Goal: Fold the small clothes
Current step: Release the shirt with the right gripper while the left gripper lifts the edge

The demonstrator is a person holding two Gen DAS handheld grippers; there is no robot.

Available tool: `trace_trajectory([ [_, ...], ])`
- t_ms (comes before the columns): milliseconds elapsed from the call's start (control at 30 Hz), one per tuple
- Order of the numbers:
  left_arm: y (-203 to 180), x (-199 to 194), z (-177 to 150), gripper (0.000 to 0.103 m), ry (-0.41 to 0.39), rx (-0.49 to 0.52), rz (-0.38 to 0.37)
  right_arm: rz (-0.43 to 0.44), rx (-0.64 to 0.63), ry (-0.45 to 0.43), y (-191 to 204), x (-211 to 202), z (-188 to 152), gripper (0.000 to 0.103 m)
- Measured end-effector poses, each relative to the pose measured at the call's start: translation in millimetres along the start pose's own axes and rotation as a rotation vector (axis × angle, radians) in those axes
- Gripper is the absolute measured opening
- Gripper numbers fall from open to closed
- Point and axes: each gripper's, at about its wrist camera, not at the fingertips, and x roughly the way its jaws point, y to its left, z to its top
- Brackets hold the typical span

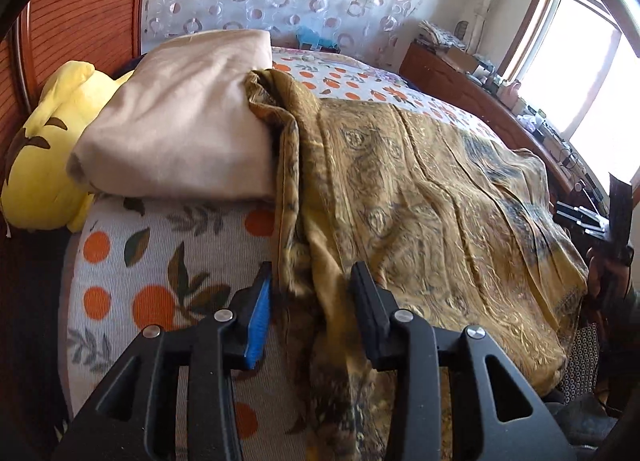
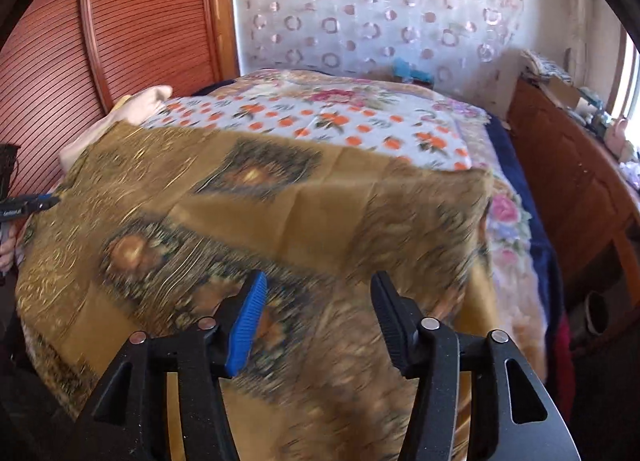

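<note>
A golden-brown patterned scarf (image 1: 420, 197) lies spread over the bed, its left edge bunched into a ridge that runs down between my left fingers. My left gripper (image 1: 312, 281) is open, its jaws on either side of that bunched edge, not closed on it. In the right wrist view the same scarf (image 2: 248, 221) covers the near half of the bed, blurred. My right gripper (image 2: 316, 293) is open just above the cloth and holds nothing. The left gripper (image 2: 36, 203) shows at the far left edge of the scarf.
A beige folded blanket (image 1: 180, 121) and a yellow plush toy (image 1: 44, 141) lie at the left on the orange-print bedsheet (image 1: 160, 261). A wooden headboard (image 2: 148, 21) stands behind, a cluttered wooden dresser (image 2: 568, 165) to the right.
</note>
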Motion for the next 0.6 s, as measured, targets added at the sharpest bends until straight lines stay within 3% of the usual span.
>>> trace_trajectory([
  [200, -9.7, -6.2, -13.4, 0.039, -0.001, 0.011, 0.001, 0.022, 0.047, 0.031, -1.5, -2.5, -40.9, 0.060],
  [400, -15.4, -11.0, -21.9, 0.038, -0.006, 0.025, 0.017, 0.008, 0.064, 0.001, -6.1, -4.6, -52.3, 0.062],
  [600, -18.1, -12.1, -22.1, 0.010, -0.003, 0.045, 0.020, -0.038, 0.013, -0.028, 14.2, -5.6, -64.8, 0.068],
])
